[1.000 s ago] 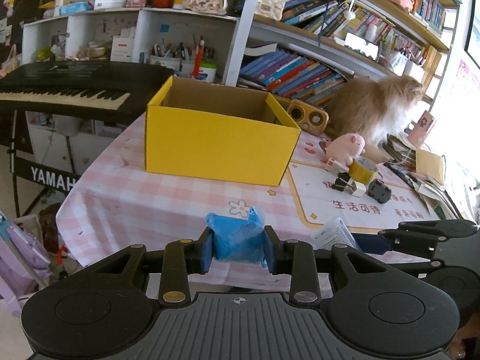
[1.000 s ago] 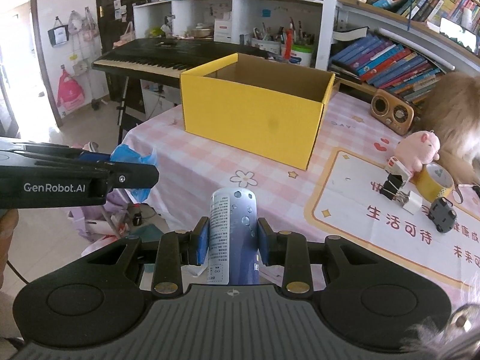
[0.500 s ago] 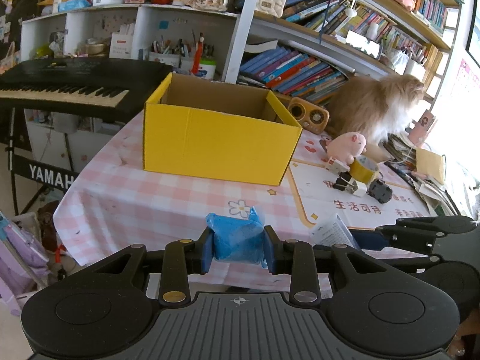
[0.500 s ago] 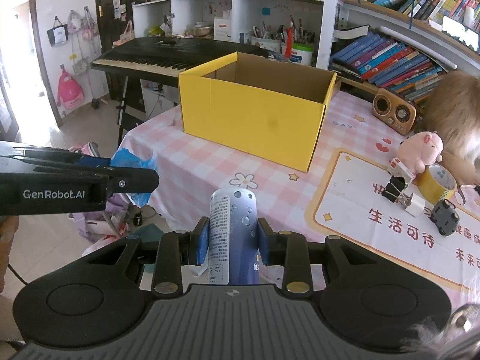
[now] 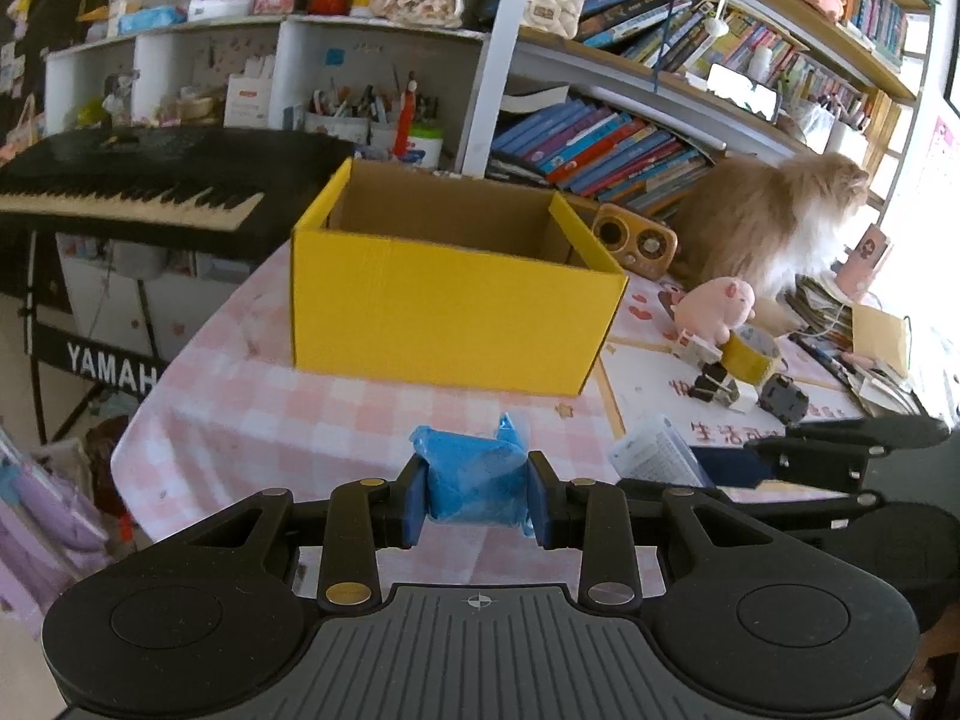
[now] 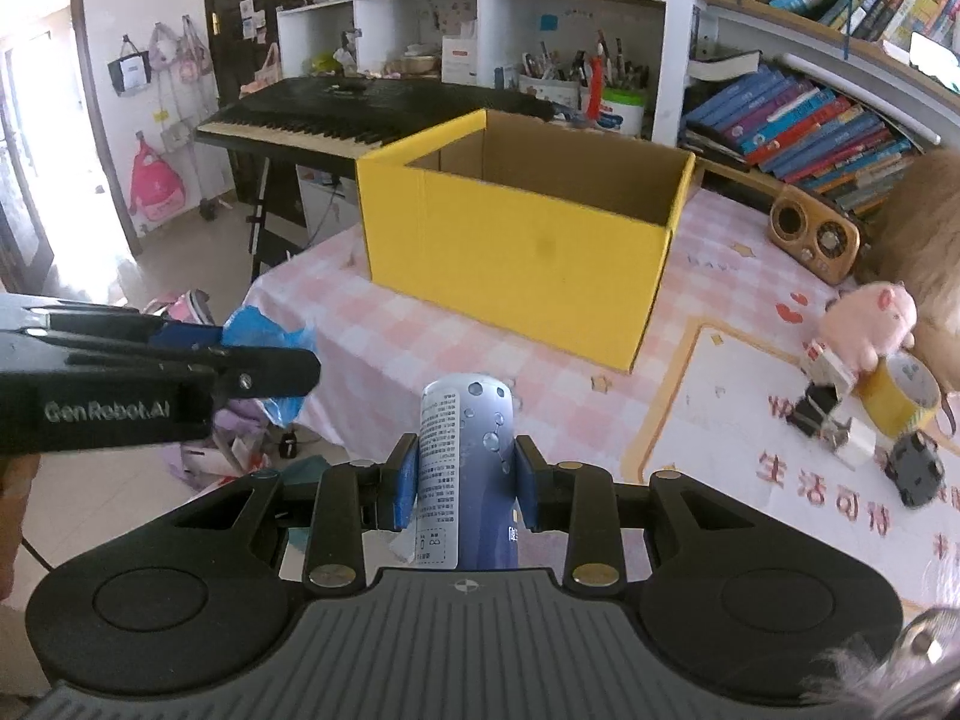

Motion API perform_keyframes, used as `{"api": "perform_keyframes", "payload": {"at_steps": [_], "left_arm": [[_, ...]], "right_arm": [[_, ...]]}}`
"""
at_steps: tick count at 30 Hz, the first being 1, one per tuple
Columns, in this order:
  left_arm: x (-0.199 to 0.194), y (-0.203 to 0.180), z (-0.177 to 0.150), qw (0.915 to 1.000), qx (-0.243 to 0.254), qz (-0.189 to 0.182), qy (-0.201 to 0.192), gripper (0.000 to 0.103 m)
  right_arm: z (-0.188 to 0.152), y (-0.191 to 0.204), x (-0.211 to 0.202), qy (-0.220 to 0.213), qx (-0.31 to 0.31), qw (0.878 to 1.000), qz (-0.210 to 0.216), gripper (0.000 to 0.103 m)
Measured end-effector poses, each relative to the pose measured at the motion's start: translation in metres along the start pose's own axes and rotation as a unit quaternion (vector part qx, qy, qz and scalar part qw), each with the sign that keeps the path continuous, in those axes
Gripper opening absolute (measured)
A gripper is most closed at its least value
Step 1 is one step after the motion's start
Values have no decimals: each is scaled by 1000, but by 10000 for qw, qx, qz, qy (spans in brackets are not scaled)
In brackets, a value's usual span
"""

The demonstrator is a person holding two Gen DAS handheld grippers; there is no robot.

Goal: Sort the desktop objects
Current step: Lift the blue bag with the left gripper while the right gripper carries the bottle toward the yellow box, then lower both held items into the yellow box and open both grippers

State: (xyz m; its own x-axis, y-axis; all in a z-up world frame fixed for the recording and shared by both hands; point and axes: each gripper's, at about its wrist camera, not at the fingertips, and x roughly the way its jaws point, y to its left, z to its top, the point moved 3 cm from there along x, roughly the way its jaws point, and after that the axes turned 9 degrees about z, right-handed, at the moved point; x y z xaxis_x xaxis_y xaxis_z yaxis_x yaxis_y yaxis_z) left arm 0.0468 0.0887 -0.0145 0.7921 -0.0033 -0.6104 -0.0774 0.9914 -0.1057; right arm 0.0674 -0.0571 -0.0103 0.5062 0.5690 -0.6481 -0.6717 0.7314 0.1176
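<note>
My left gripper (image 5: 477, 495) is shut on a crumpled blue packet (image 5: 474, 483), held above the near edge of the pink checked table (image 5: 300, 408). The right gripper (image 6: 462, 480) is shut on a blue and white tube (image 6: 465, 468) with printed text, its tip pointing at the open yellow cardboard box (image 6: 522, 252). That box (image 5: 444, 306) stands ahead of both grippers on the table. In the right wrist view the left gripper (image 6: 264, 360) with its blue packet (image 6: 270, 330) shows at the left. The right gripper (image 5: 780, 456) with the tube (image 5: 657, 450) appears at the right of the left wrist view.
A pink pig toy (image 6: 870, 324), yellow tape roll (image 6: 906, 393), binder clips (image 6: 819, 405) and a small dark toy (image 6: 915, 468) lie on the mat at right. A wooden radio (image 5: 636, 240) and a fluffy cat (image 5: 774, 216) sit behind. A black keyboard (image 5: 132, 186) stands left of the table.
Both grippers have drifted a little closer to the yellow box, which looms slightly larger. The grips on the packet and the tube are unchanged.
</note>
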Motion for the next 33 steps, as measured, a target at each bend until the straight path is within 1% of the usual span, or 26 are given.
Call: {"api": "perform_keyframes", "payload": {"at_steps": [6,10,16,19,22,26,28,30,33], "left_arm": [[10,-3,35,9994,48,14,-347,32],[17,-1,68,9978,10,45,-663,32],[37,-1,125,9927,55,146,-1200,32],[52,-2,146,9910,140,234,-1313,32],[79,-3,162,9911,299,399,-1233,31],[123,-1,173,9925,472,676,-898,31],[144,-3,174,9927,617,779,-682,31],[164,-3,172,9933,696,832,-394,31],[193,-6,171,9929,740,934,40,31]], "right_arm": [[36,-11,4,-303,-139,9994,62,30],[68,-23,0,-661,-229,9975,24,30],[135,-53,4,-1268,-310,9914,56,30],[166,-69,14,-1413,-422,9890,54,30],[189,-79,33,-1373,-614,9886,81,30],[210,-97,73,-1026,-799,9914,132,30],[214,-107,98,-764,-915,9928,114,30],[211,-115,119,-491,-1002,9937,84,30],[207,-132,151,50,-938,9954,189,30]]}}
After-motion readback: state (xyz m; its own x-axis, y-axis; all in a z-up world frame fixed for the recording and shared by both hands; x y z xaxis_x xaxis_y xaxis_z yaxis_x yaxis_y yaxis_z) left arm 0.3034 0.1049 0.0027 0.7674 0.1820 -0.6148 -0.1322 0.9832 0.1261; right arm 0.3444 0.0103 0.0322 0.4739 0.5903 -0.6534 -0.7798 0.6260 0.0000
